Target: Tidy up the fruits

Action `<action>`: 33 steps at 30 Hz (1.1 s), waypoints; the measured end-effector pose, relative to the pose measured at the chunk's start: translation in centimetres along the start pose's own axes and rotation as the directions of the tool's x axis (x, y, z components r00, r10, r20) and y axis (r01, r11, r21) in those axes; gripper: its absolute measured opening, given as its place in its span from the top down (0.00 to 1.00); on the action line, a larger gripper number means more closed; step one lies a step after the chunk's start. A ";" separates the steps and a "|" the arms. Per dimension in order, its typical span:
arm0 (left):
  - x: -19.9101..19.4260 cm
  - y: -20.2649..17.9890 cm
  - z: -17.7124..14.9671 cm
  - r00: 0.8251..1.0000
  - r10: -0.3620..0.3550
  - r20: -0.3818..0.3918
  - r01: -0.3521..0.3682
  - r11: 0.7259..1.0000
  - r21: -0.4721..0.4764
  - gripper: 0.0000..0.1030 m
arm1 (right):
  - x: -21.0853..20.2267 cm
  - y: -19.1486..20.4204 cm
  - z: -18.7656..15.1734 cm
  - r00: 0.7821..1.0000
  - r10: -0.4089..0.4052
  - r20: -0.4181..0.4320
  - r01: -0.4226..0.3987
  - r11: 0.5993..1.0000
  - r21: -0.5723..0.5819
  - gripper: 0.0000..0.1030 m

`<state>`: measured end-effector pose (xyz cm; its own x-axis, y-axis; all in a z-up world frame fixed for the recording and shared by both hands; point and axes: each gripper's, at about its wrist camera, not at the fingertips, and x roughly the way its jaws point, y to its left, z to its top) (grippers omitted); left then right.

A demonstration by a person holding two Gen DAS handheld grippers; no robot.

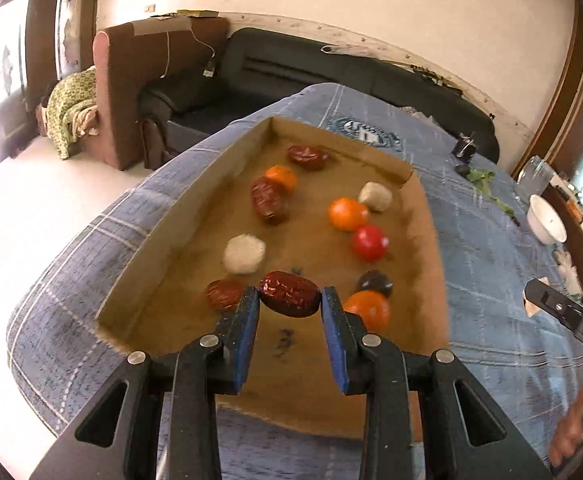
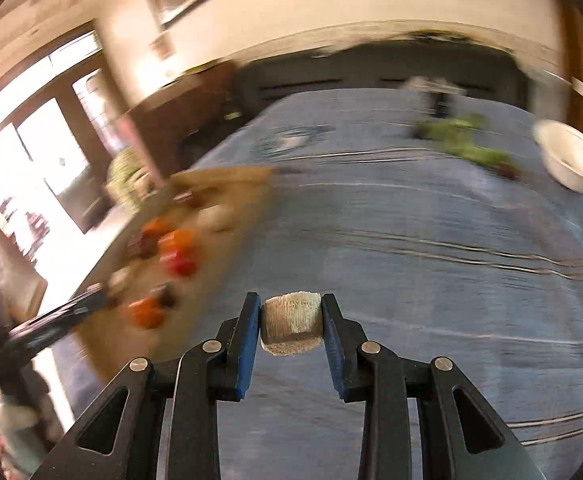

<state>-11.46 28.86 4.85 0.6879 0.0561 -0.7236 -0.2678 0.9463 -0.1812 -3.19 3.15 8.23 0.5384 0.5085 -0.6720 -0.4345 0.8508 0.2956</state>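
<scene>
A shallow cardboard tray (image 1: 427, 240) lies on a blue checked cloth and holds several fruits: wrinkled red dates, oranges, a red tomato-like fruit (image 1: 368, 242), pale round fruits and a dark one. My left gripper (image 1: 290, 299) is shut on a red date (image 1: 289, 294) just above the tray's near end. My right gripper (image 2: 291, 312) is shut on a pale beige chunk (image 2: 291, 322) and holds it above the cloth, right of the tray (image 2: 247, 184). The right wrist view is blurred by motion.
A white bowl (image 1: 547, 220) stands at the table's right side, also in the right wrist view (image 2: 571, 160). Green leaves (image 2: 467, 148) and a small dark object (image 1: 465, 148) lie at the far side. A black sofa (image 1: 331, 72) stands behind the table.
</scene>
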 end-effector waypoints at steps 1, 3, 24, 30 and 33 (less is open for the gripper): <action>0.1 0.3 -0.3 1.000 0.013 -0.002 -0.013 1.000 0.007 0.70 | 0.4 1.6 -0.1 1.000 0.027 -0.011 -0.027 0.999 -0.024 0.67; 0.6 0.9 -0.4 1.000 0.021 -0.016 -0.021 1.000 0.004 0.70 | 1.1 3.8 -0.5 0.997 0.066 -0.032 -0.068 0.996 -0.056 0.67; -1.2 3.4 -0.1 0.999 0.030 0.026 -0.028 0.997 -0.078 0.57 | 7.7 13.5 -3.7 0.986 0.071 -0.149 -0.111 0.953 -0.281 0.66; -3.0 2.1 0.1 0.996 0.046 0.075 -0.043 0.998 -0.046 0.43 | 6.3 13.3 -3.4 0.991 0.082 -0.109 -0.110 0.955 -0.276 0.46; -4.4 1.1 0.2 0.989 0.087 0.117 -0.086 0.996 -0.013 0.40 | 4.4 12.7 -2.9 0.994 0.088 -0.061 -0.101 0.961 -0.258 0.36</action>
<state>-14.62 29.75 7.94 0.7363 0.1750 -0.6536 -0.3349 0.9336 -0.1273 -8.44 15.81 7.11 0.4529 0.5722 -0.6837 -0.6581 0.7319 0.1766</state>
